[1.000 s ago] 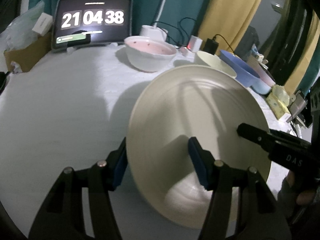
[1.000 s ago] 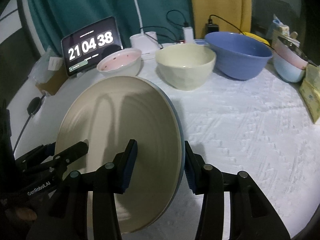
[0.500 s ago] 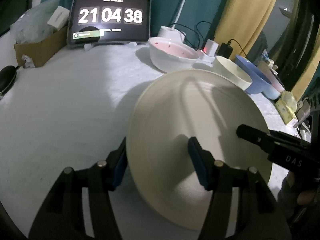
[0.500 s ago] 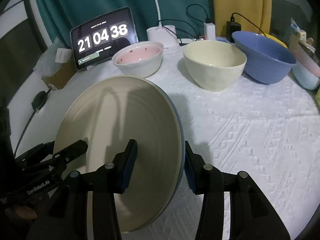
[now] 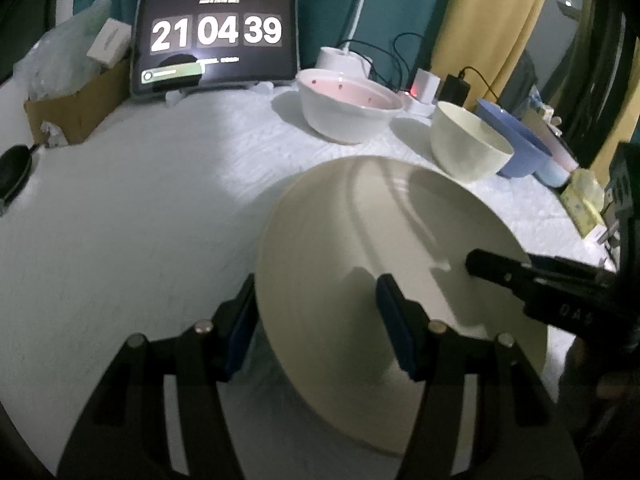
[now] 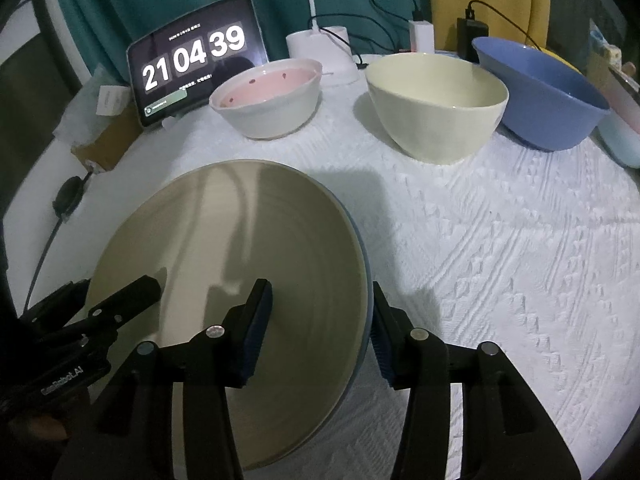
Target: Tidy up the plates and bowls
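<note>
A large cream plate (image 5: 380,260) with a blue underside (image 6: 240,240) hangs tilted just above the white tablecloth, carried by both grippers. My left gripper (image 5: 316,320) straddles its left rim, one pad under the rim and one on the inner face, shut on it. My right gripper (image 6: 316,320) straddles the opposite rim with the plate between its pads; its jaws are opening slightly. Each gripper shows in the other's view: the right one (image 5: 520,276), the left one (image 6: 120,304). Behind stand a white bowl with a pink inside (image 6: 268,96), a cream bowl (image 6: 436,104) and a blue bowl (image 6: 540,92).
A tablet showing a clock (image 5: 216,36) leans at the back, with a cardboard box (image 5: 76,108) to its left. Chargers and cables (image 6: 420,32) lie behind the bowls. More bowls (image 6: 620,136) sit at the far right. The textured cloth (image 6: 500,260) spreads right of the plate.
Both grippers shifted a little with the plate still between their pads, so the bowls and tablet slid in both views. The clock ticked from 38 to 39.
</note>
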`<action>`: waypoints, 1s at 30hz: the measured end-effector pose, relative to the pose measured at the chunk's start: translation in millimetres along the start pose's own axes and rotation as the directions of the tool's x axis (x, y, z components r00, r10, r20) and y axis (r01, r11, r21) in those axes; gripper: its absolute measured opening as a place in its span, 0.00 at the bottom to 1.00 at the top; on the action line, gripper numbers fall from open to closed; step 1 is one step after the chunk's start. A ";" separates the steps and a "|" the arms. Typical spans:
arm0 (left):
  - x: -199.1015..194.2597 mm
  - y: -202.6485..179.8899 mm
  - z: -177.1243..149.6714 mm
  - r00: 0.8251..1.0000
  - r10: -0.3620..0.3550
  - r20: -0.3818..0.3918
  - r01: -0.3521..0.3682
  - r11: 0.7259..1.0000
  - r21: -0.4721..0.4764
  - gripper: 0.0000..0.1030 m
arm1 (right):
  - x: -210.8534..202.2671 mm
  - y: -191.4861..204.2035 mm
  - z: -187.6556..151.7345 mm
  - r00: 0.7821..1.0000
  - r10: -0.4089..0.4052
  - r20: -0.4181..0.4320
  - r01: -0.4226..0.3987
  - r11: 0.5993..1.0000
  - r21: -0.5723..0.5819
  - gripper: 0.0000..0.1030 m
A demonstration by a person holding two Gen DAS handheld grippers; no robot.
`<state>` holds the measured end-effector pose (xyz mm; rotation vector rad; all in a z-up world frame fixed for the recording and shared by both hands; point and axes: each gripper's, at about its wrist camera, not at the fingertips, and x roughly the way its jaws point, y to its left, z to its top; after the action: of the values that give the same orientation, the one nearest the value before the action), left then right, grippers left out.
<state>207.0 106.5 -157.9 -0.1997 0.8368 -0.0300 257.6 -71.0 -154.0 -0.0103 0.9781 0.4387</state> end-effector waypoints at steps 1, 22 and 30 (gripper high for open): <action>0.0 0.2 0.3 1.000 0.000 0.000 0.000 1.000 -0.001 0.58 | 0.0 -0.1 -0.3 1.000 0.001 0.001 -0.001 1.000 -0.002 0.49; -9.3 -4.4 0.0 0.997 0.069 0.030 -0.070 0.998 0.010 0.59 | -5.1 -2.9 -3.4 1.000 -0.002 0.009 0.003 0.999 -0.035 0.49; -21.9 -6.8 -0.1 0.993 0.098 0.068 -0.099 0.995 0.005 0.59 | -14.0 -5.7 -7.6 1.000 -0.008 0.028 0.009 0.999 -0.039 0.49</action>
<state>192.6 102.1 -140.6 -0.1501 0.7783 0.0653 246.9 -82.7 -148.1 -0.0438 0.9416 0.4487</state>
